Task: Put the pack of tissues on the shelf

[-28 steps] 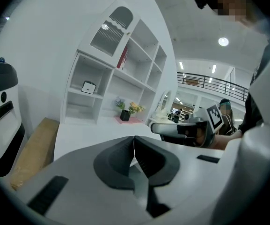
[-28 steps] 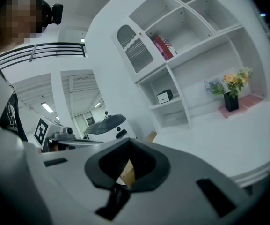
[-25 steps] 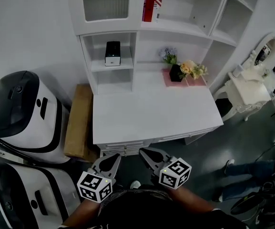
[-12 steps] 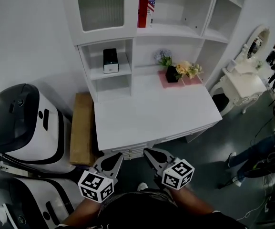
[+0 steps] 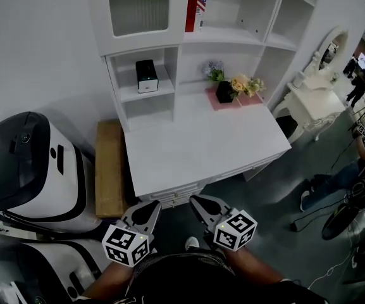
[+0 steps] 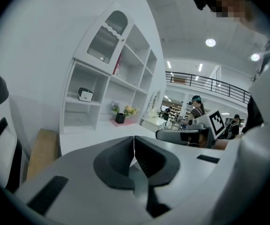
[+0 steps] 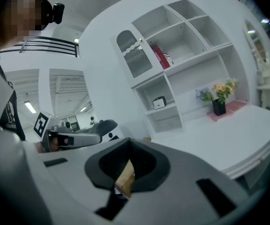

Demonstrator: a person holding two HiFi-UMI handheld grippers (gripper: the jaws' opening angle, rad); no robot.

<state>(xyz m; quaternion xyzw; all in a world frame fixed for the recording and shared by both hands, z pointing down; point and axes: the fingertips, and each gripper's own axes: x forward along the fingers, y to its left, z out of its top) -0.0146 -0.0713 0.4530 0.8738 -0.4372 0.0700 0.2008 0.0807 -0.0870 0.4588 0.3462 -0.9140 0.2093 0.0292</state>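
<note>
A small black-and-white pack (image 5: 147, 75) stands in the left cubby of the white shelf unit (image 5: 169, 43); it also shows as the pack (image 6: 85, 94) and the pack (image 7: 159, 102) in the gripper views. My left gripper (image 5: 152, 206) and right gripper (image 5: 195, 201) hover side by side in front of the desk's near edge, well short of the shelf. Both are shut with jaw tips together and nothing held. Through the hollow behind the right gripper's (image 7: 129, 159) tips a brown sliver of the box by the desk shows. The left gripper (image 6: 134, 138) points toward the shelf unit.
The white desk (image 5: 201, 151) bears a dark flower pot (image 5: 224, 91) on a pink mat. A brown cardboard box (image 5: 109, 166) lies left of the desk beside a white-and-black machine (image 5: 30, 163). A white dressing table (image 5: 312, 90) stands right; a person (image 5: 340, 176) is at the right edge.
Both grippers have edged slightly forward toward the desk, still shut and side by side. The head view has swung a little, shifting the room to the right side.
</note>
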